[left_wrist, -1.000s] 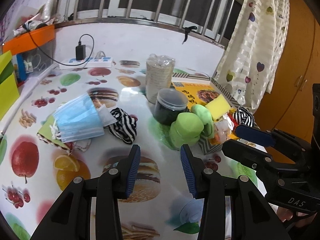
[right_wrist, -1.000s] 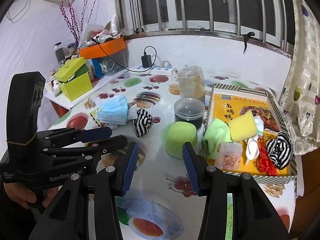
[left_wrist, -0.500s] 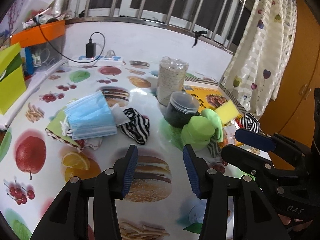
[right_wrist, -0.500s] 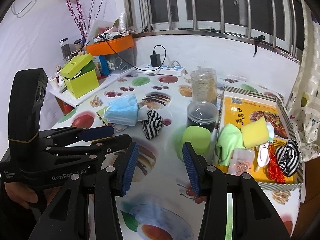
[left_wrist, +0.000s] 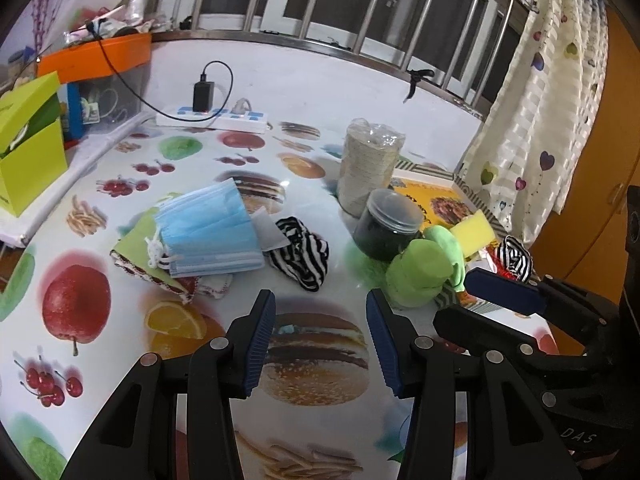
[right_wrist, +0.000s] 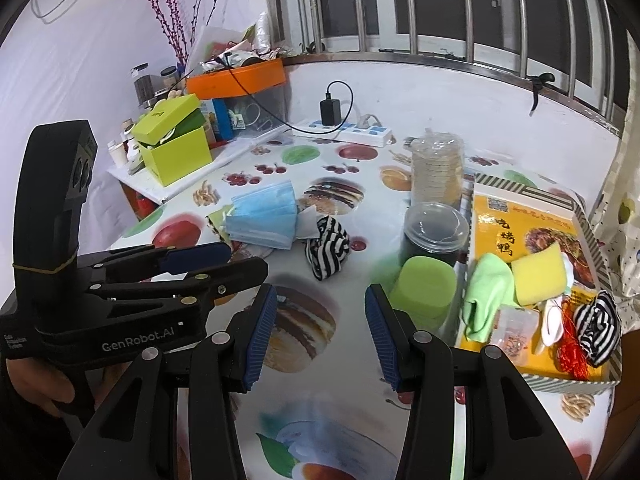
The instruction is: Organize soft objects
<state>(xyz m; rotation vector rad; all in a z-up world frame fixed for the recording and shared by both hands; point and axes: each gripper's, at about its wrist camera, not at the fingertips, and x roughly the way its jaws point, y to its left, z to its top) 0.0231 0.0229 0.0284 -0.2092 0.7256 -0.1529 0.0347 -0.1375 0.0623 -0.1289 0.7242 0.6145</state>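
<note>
Table (left_wrist: 120,400), fruit-and-burger print cloth, carries everything; both grippers hover above its near edge, nothing gripped.

Tray (right_wrist: 600,240), striped rim, sits at the table's right edge. Judged to be the collection point, since soft items are already in it: green cloth (right_wrist: 488,292) draped over the left rim, yellow sponge (right_wrist: 538,272) just beside it, one striped sock (right_wrist: 598,328) at the near right corner. Red cord and small plastic items also inside; too small to itemise.

Face masks (left_wrist: 208,236), blue stack, lie left of centre on a green pouch, well apart from the tray. Not yet sorted.

Green foam cylinder (right_wrist: 424,292) stands on the table just outside the tray's left rim, against the dark lidded jar (right_wrist: 434,232). Wrapped stack of discs behind the jar.

Second striped sock (left_wrist: 300,252), crumpled, mid-table, touching the masks' right side. Judged next pickup: it lies nearest ahead of both tools and its mate is in the tray.

Left gripper (left_wrist: 320,344): jaws spread wide, released, aimed roughly at sock. Right gripper (right_wrist: 320,336): likewise released, empty, between sock and cylinder.

Risk: sock is limp, a shallow pinch may slip.
</note>
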